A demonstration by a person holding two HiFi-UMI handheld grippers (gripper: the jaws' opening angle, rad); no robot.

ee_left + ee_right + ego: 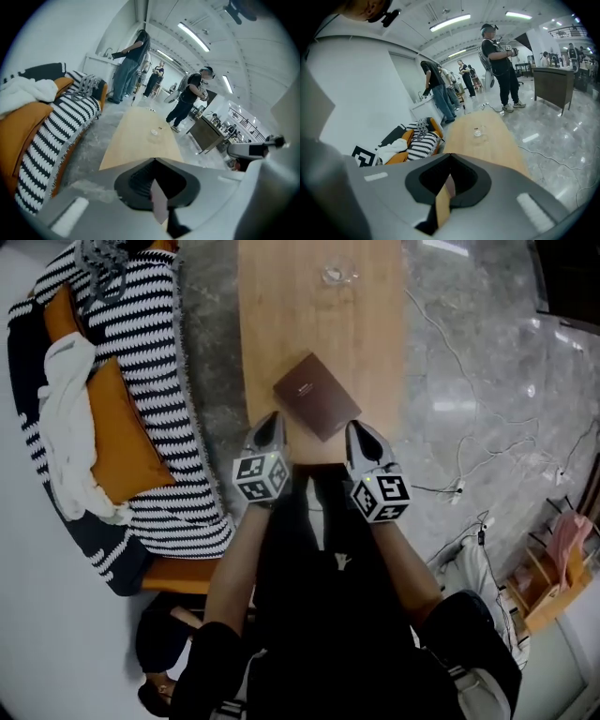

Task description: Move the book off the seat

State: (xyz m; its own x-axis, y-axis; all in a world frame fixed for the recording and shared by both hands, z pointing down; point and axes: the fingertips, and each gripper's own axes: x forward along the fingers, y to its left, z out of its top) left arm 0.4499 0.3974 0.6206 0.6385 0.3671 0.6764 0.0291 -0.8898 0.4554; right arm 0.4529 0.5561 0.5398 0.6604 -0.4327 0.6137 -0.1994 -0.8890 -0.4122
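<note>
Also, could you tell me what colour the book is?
The book is dark brown; it shows best in the head view.

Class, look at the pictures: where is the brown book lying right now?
In the head view the book lies on the wooden table, at its near end, just ahead of the left gripper and right gripper.

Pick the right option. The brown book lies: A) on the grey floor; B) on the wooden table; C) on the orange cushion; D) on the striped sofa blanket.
B: the book lies flat on the near end of the wooden table.
</note>
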